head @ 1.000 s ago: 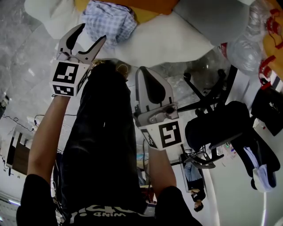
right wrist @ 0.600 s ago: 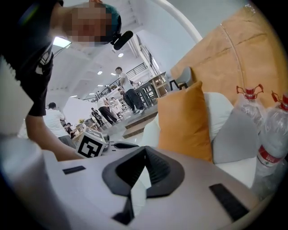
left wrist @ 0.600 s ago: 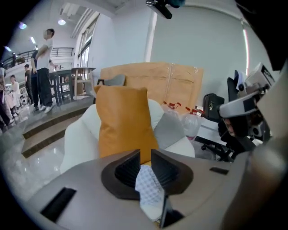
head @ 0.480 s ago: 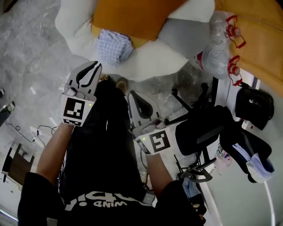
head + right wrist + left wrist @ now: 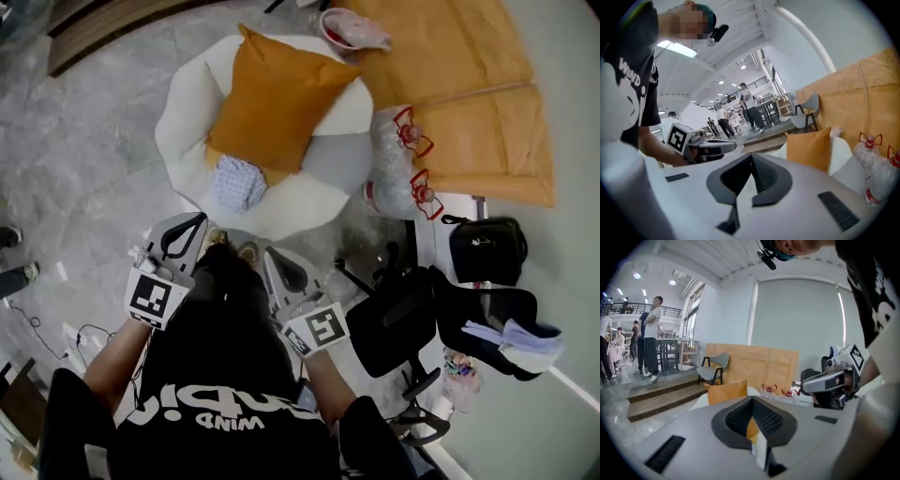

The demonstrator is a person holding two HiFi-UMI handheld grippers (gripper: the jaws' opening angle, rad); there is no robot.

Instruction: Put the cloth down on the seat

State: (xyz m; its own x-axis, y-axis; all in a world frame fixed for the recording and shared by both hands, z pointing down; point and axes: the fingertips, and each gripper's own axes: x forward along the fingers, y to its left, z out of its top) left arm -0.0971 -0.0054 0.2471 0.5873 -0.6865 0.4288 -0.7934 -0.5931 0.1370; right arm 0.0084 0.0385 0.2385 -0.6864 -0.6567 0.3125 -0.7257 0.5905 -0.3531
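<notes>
The blue checked cloth (image 5: 236, 182) lies crumpled on the front edge of the round white seat (image 5: 187, 103), beside an orange cushion (image 5: 277, 98). Both grippers are held up close to the person's chest, well apart from the cloth. The left gripper (image 5: 197, 221) has just been closing; its jaws now meet with nothing between them (image 5: 752, 400). The right gripper (image 5: 270, 253) is also shut and empty (image 5: 751, 155). Each gripper view shows the other gripper and the orange cushion (image 5: 727, 392) (image 5: 810, 149) beyond the jaws.
Water bottles with red handles (image 5: 401, 159) stand right of the seat. A black office chair (image 5: 398, 319) and a black bag (image 5: 486, 248) are at the right, with brown boards (image 5: 459, 84) behind. People (image 5: 650, 333) stand beyond wooden steps (image 5: 661, 397).
Both grippers have lifted up and away from the seat. The left jaws went from open to shut. The cloth has stayed on the seat and now looks much farther off.
</notes>
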